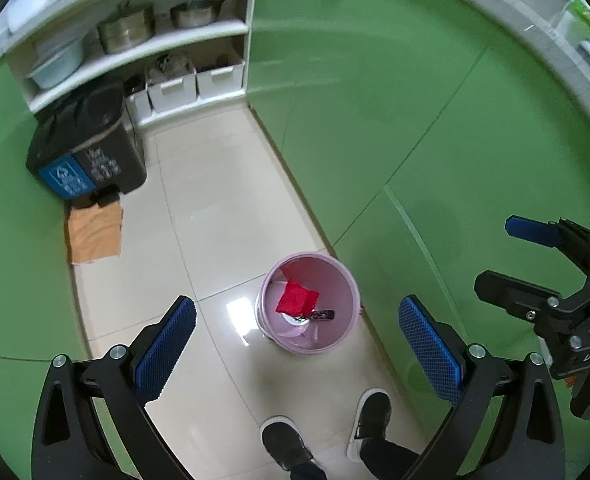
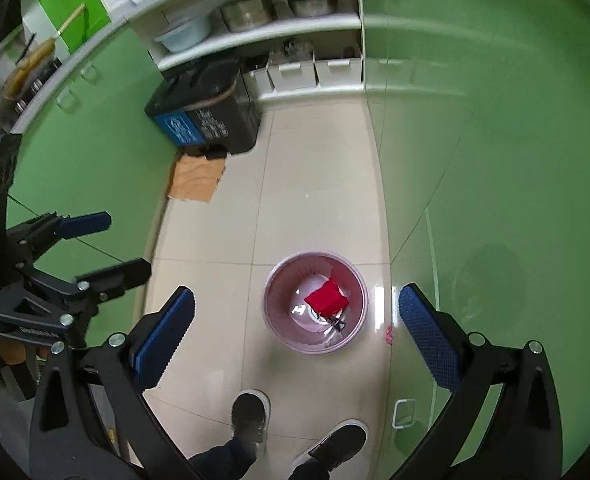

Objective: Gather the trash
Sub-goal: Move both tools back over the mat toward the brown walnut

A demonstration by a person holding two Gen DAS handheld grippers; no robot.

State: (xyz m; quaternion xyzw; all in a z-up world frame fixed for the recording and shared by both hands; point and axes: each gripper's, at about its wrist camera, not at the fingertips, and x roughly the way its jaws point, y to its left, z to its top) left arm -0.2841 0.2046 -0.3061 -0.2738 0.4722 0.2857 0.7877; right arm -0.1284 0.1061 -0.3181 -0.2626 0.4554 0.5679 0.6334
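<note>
Trash: red packet (image 1: 296, 297) lies inside the pink bin (image 1: 347, 280), with a small dark wrapper (image 1: 322, 314) just beside it on the bin's floor; the bin stands on the tiled floor (image 1: 215, 208), close against the green cabinet doors (image 1: 415, 100) on the right.
Stray bit: a small pink-red scrap (image 2: 388, 334) lies on the floor just right of the bin, in the right wrist view; what it is I cannot tell.
Left hand-held gripper (image 1: 295, 344): jaws spread wide, nothing between the blue pads, hanging above the bin with the bin seen between them.
Right hand-held gripper (image 2: 295, 340): jaws wide as well, empty, also above the bin and a little nearer the cabinet side.
Step in hand: judging by the empty jaws over a bin that already holds items, a drop looks done and the next piece has to be found.
Doing it well: keep both sets of jaws wide while searching, look along the floor by the cabinet for the scrap, and come down on it from straight above so that the pads do not knock the bin.
Surroundings: a person's two dark shoes (image 1: 287, 444) stand near; far left are a dark sorting bin (image 1: 91, 152), a brown cloth (image 1: 95, 232) and shelves (image 1: 143, 44) with pots.
</note>
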